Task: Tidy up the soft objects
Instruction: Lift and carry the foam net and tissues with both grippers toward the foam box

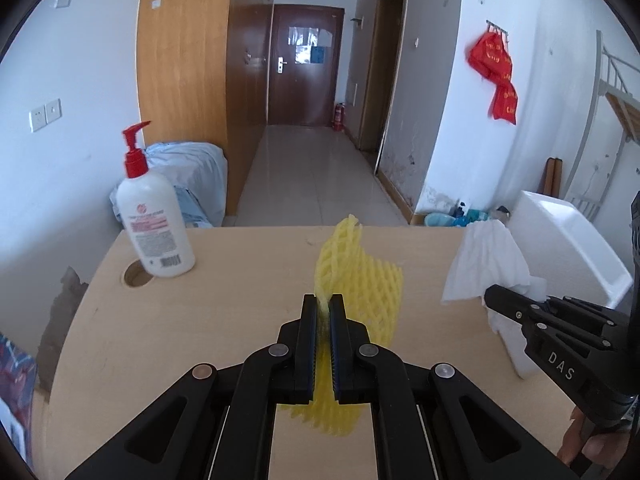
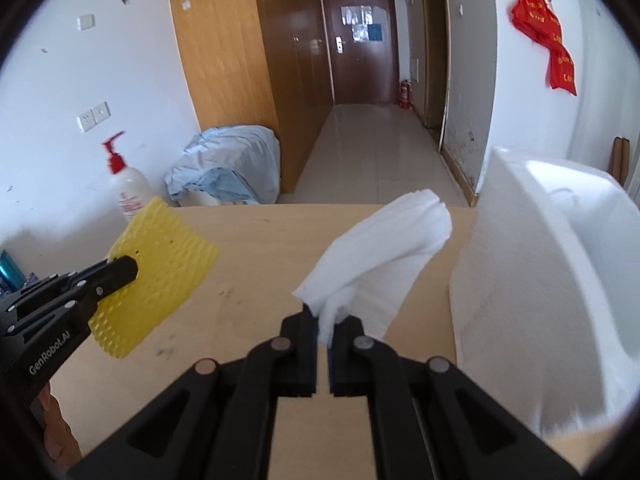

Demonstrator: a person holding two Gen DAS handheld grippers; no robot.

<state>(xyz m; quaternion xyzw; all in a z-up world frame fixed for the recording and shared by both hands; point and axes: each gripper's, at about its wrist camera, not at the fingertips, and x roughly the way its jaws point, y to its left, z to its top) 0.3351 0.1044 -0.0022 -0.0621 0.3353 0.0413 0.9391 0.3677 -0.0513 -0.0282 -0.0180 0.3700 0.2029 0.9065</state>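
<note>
Pinching a yellow foam fruit net (image 1: pixel 356 280) between its fingers, the left gripper (image 1: pixel 323 312) holds it above the wooden table (image 1: pixel 224 304). Further right, the right gripper (image 2: pixel 325 320) clamps a white tissue (image 2: pixel 380 256) just beside the white foam box (image 2: pixel 540 280). A lotion bottle (image 1: pixel 154 224) stands far left.
</note>
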